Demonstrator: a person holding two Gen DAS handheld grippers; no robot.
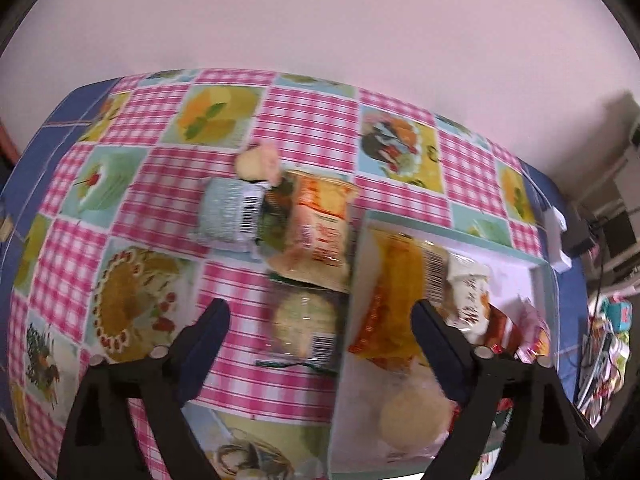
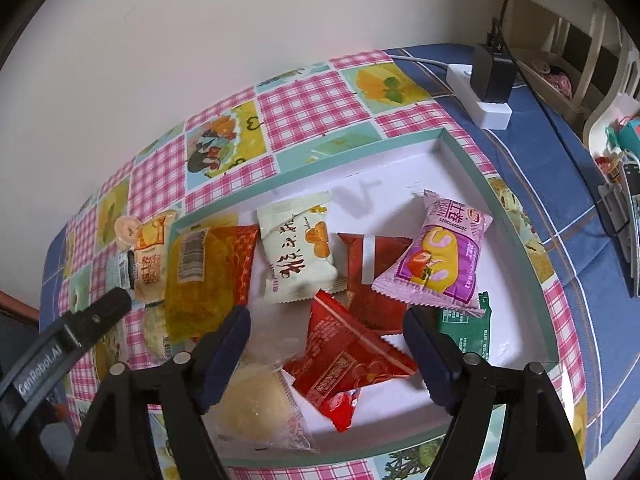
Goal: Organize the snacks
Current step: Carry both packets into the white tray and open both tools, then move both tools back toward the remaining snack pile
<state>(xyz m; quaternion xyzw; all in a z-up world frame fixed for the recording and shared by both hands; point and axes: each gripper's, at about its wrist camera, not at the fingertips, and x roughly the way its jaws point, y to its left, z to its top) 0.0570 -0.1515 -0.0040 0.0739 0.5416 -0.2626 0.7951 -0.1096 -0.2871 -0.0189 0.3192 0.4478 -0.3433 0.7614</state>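
Note:
A shallow white tray with a teal rim (image 2: 460,148) (image 1: 540,268) holds several wrapped snacks: a yellow-orange pack (image 2: 204,276) (image 1: 396,292), a cream pack (image 2: 298,250), dark red packs (image 2: 374,260), a red triangular pack (image 2: 348,356), a pink strawberry pack (image 2: 440,256), a green pack (image 2: 466,330) and a clear-wrapped round cake (image 2: 256,404). My right gripper (image 2: 326,330) is open and empty above the red triangular pack. My left gripper (image 1: 320,320) is open and empty over a clear-wrapped round cake (image 1: 304,320) on the tablecloth beside the tray. Further snacks lie behind it: an orange pack (image 1: 320,224) and a silver pack (image 1: 226,212).
The table has a pink checked cloth (image 1: 312,120) over a blue one (image 2: 560,168), against a pale wall. A white power strip with a black adapter (image 2: 486,88) sits at the far right. A small round wrapped sweet (image 1: 256,162) lies behind the silver pack. Clutter stands off the table's right edge.

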